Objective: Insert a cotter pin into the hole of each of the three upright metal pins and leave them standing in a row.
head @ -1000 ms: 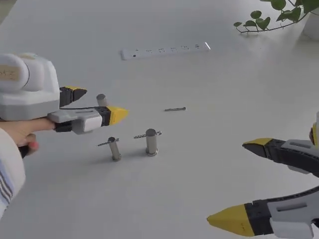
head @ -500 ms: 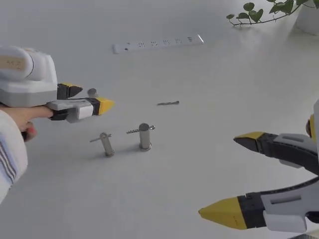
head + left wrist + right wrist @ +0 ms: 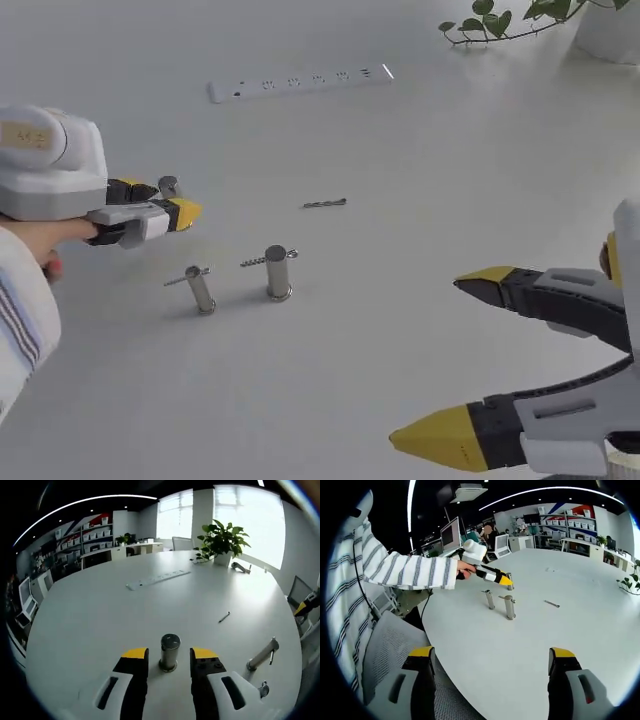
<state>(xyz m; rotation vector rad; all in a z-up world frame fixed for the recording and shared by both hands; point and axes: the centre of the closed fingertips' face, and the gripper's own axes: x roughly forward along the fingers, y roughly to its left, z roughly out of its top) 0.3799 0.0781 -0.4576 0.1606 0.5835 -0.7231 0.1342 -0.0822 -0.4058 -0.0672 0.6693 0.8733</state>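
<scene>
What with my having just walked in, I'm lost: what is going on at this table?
A person works with tongs in each hand. The open left tongs straddle a bare upright metal pin without gripping it. Two other metal pins already carry cotter pins. A loose cotter pin lies on the table. The open right tongs hover empty.
</scene>
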